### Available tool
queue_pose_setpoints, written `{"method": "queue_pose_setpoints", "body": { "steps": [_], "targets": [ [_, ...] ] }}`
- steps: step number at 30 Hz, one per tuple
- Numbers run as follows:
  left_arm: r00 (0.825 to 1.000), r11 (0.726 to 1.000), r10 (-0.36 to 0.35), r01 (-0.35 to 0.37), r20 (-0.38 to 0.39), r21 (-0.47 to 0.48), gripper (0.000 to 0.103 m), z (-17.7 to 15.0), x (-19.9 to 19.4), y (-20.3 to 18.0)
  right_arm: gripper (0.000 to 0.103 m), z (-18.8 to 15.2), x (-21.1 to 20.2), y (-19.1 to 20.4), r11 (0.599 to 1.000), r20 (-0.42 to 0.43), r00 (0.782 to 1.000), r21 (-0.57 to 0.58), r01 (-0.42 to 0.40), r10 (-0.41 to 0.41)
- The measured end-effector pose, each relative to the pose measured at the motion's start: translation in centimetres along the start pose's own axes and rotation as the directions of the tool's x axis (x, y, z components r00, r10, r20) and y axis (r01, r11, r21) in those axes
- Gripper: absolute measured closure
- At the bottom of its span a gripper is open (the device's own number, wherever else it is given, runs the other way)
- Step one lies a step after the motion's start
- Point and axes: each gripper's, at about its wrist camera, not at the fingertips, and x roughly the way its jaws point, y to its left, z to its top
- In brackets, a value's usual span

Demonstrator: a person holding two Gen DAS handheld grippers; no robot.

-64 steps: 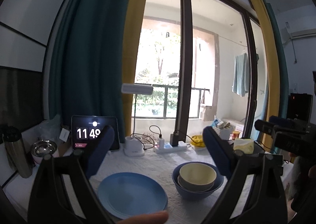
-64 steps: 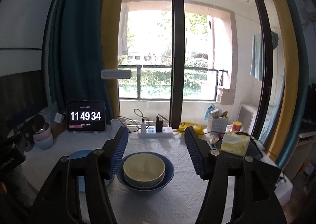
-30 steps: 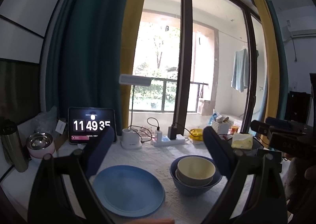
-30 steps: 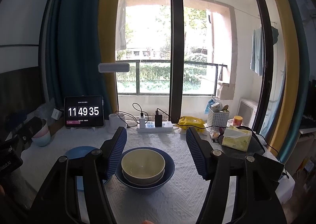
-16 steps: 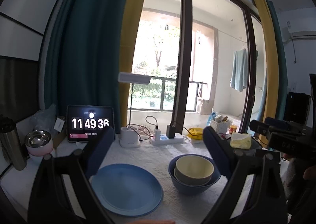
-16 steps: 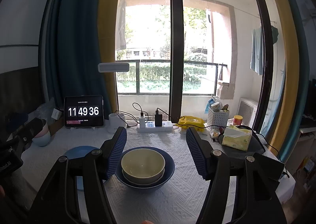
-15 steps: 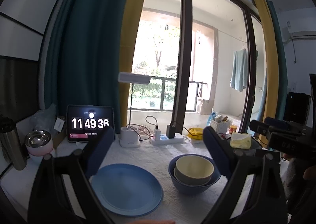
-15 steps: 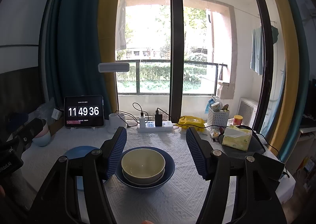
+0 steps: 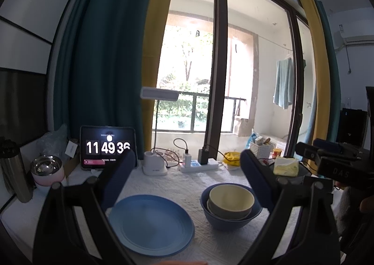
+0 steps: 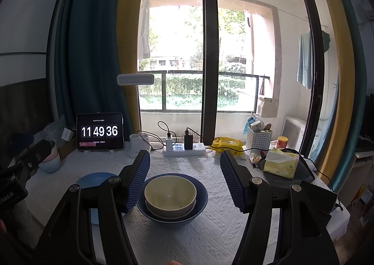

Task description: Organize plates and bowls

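A blue plate (image 9: 150, 224) lies on the white tablecloth, left of a cream bowl (image 9: 231, 200) nested in a larger blue bowl (image 9: 230, 218). My left gripper (image 9: 188, 166) is open and empty, held above and behind both. In the right wrist view the cream bowl (image 10: 170, 192) sits in the blue bowl (image 10: 173, 214), with the plate (image 10: 93, 179) partly hidden behind the left finger. My right gripper (image 10: 184, 166) is open and empty, its fingers either side of the bowls, above them.
At the table's back stand a tablet clock (image 10: 100, 131), a lamp base (image 9: 155, 166), a power strip (image 10: 184, 149) with cables and a yellow pack (image 10: 225, 143). A steel bowl on pink bowls (image 9: 46, 172) and a flask (image 9: 12, 169) are left; tissues (image 10: 281, 163) and a basket (image 10: 259, 136) are right.
Both grippers have tilted slightly over the last two seconds, so the dishes sit a little differently in view. Plate and bowls have not moved. Both grippers stay open.
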Motion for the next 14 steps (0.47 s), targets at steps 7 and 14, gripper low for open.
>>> {"method": "queue_pose_setpoints", "body": {
  "steps": [7,14],
  "targets": [
    [1.0,1.0,-0.005,0.005,-0.002,0.004,0.01,0.0,0.02,-0.02,0.037,0.0,-0.01,-0.02,1.0,0.0,1.0,-0.001,0.0,0.0],
    [0.999,0.999,-0.024,0.023,0.023,0.03,0.01,-0.15,-0.42,-0.77,0.037,-0.08,-0.03,0.14,1.0,0.0,1.0,0.001,-0.001,0.001]
  ]
}}
